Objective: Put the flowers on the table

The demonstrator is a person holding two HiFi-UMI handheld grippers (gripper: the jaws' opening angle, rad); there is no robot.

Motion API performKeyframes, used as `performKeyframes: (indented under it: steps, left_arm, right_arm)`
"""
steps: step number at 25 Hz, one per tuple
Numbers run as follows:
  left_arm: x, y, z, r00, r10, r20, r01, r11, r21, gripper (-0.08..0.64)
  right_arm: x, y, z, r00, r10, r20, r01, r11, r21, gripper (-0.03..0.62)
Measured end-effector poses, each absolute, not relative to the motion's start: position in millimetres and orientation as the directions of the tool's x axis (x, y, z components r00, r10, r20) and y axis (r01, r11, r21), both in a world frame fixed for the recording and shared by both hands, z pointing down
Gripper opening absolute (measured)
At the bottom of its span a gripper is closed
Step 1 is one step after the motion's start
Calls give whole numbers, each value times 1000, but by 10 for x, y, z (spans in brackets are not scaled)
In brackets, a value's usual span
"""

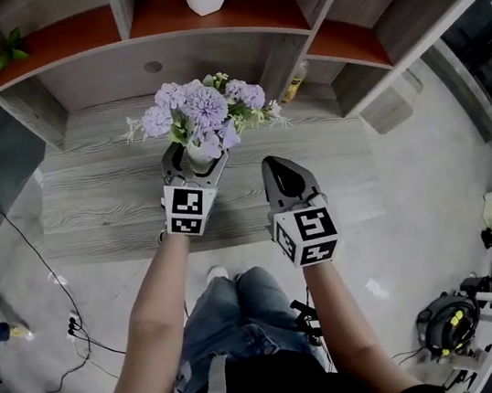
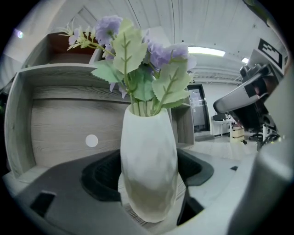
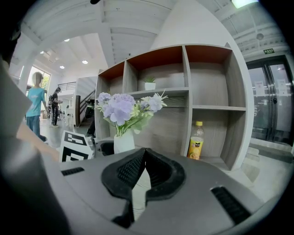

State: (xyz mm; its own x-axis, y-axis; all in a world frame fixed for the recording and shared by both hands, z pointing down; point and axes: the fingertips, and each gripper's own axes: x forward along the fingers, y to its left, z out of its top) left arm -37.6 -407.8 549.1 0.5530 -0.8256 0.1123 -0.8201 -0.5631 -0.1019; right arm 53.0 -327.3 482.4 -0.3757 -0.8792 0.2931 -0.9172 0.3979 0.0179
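Left gripper [image 1: 193,164] clamps the white vase [image 2: 149,151] upright, flowers [image 1: 204,107] topmost, over the table [image 1: 99,200]; right gripper [image 1: 284,176], jaws together, hangs empty just beside.

The light is even and fairly bright, coming from the ceiling. A strip lamp [image 2: 206,51] flares white in my left gripper view, and small spot lamps [image 3: 84,61] shine in the right gripper view. All three pictures bulge like a fisheye. The shelf [image 1: 227,18] edges bow in the head view, and the corners of both gripper views go black. The vase [image 2: 149,170], close to the lens, looks soft, its lower part shaded. The polished floor [image 1: 426,162] has a pale sheen. Shadows are faint.
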Motion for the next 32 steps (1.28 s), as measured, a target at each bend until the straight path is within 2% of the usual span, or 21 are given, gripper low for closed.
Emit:
performKeyframes:
  steps: [4,7,10,22,32]
  left_arm:
    - [-388,-4092,5528,539,-833,121,-832,-550,-77,376]
    - [-414,-4063,5541,533,-839,106,-840,-540,-48,445]
    - [-430,-3990,5547,529,-842,101,-844,-535,-41,469]
    - [-522,-3577,5167,507,-846,165,-858,-513,4,479]
    - [-670,-3421,4829,470,-871,144,-880,-475,6,479]
  right_arm:
    - [555,-3251,4784,-371,-881,292,-919,394,21,15]
    - [592,-3222,4742,-367,-885,287,-920,391,29,15]
    - [639,-3176,4705,-361,-889,280,-923,384,30,15]
    - [688,-3037,4380,-384,-867,318,-915,404,-1,15]
    - [753,-3099,4195,-383,-868,316,-913,408,13,15]
